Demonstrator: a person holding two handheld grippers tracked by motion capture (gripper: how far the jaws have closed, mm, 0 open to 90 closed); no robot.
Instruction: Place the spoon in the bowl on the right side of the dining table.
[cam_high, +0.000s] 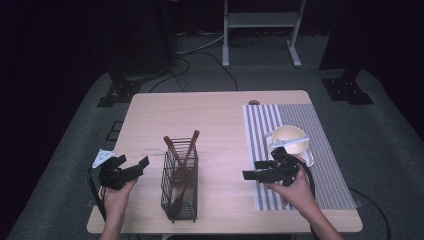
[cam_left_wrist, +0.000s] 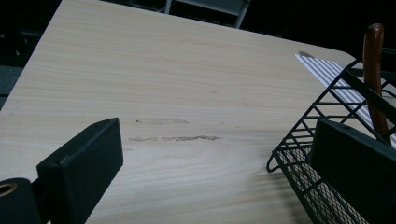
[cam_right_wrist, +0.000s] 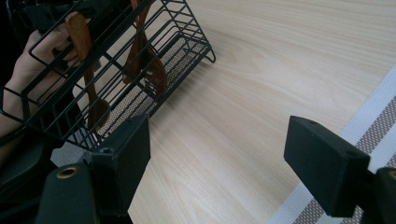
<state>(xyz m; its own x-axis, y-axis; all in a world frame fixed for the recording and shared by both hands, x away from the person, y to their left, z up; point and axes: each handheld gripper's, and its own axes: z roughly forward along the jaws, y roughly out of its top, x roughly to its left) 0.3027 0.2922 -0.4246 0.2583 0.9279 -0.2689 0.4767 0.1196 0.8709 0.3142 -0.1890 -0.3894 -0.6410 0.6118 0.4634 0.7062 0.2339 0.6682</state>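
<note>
A black wire basket (cam_high: 179, 192) stands near the table's front edge with two brown wooden spoons (cam_high: 187, 157) leaning in it. My left gripper (cam_high: 132, 163) hovers just left of the basket, open and holding nothing. In the left gripper view the open gripper (cam_left_wrist: 219, 172) faces bare table, with the basket (cam_left_wrist: 308, 154) and a spoon handle (cam_left_wrist: 373, 65) at right. My right gripper (cam_high: 253, 170) sits right of the basket at the placemat's edge, open and empty. The right gripper view looks past the gripper (cam_right_wrist: 224, 168) to the basket (cam_right_wrist: 126, 88) and spoons (cam_right_wrist: 85, 65).
A grey striped placemat (cam_high: 325, 175) covers the table's right side. On it, a cream bowl (cam_high: 290, 139) rests in a pale dish with a white utensil across it. The other hand (cam_right_wrist: 35, 60) appears behind the basket. A metal stand (cam_high: 260, 30) rises beyond the table.
</note>
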